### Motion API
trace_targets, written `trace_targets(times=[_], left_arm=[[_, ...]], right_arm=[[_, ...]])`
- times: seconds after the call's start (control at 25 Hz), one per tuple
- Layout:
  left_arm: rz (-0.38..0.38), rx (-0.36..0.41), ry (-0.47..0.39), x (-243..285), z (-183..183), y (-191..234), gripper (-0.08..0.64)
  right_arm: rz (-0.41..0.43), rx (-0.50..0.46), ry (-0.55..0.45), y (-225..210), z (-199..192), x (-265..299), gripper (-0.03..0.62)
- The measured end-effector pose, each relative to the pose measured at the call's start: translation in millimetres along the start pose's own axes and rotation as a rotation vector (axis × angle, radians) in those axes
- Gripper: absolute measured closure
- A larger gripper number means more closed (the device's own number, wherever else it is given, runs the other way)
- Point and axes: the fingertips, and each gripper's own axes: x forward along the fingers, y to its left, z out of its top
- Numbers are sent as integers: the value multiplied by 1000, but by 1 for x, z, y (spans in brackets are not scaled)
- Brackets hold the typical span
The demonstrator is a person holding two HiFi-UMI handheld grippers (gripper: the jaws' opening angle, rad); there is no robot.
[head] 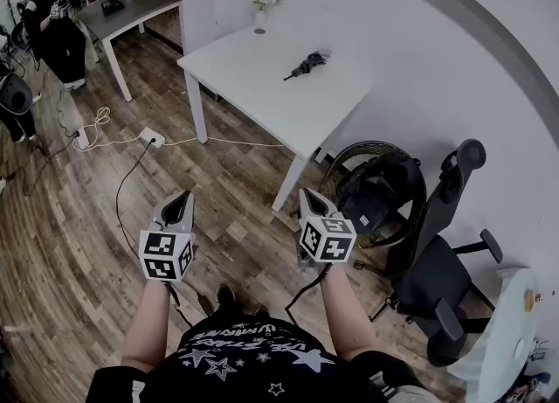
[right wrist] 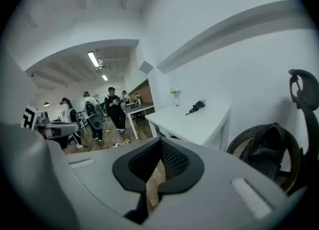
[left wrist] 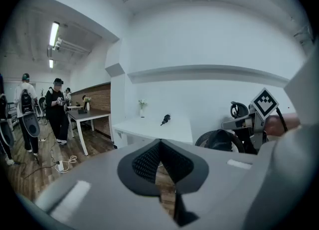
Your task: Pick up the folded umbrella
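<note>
While both are held out over the wooden floor, the left gripper and the right gripper are seen closed, each pair of jaws brought together at the tips with nothing clamped between them. In the head view the white table is found at twelve o'clock from the right gripper, well apart from it. The folded umbrella is laid flat on the tabletop, toward the wall side, untouched. A vase of flowers is set at eleven o'clock from the umbrella, at the table's far corner. A round wicker chair holding a black bag is placed at two o'clock from the right gripper, with an office chair at three o'clock.
</note>
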Motion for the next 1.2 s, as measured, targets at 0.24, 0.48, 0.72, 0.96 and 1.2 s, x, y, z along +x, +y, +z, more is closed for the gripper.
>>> trace_targets(times=[0.24, 0.48, 0.72, 0.96, 1.2], left_arm=[[-14, -9, -2, 6, -1, 3, 557], [-22, -31, 3, 15, -5, 25, 557], [-57, -60, 23, 21, -20, 46, 557], [-88, -50, 7, 34, -15, 75, 557], [-110, -69, 11, 54, -12, 86, 557]], right_arm=[[-4, 0, 0, 3, 4, 9, 577], [-9, -5, 10, 17, 5, 27, 577], [-32, 15, -12, 24, 9, 46, 577], [-106, 43, -33, 18, 11, 56, 575], [-124, 37, -18, 18, 18, 78, 575]])
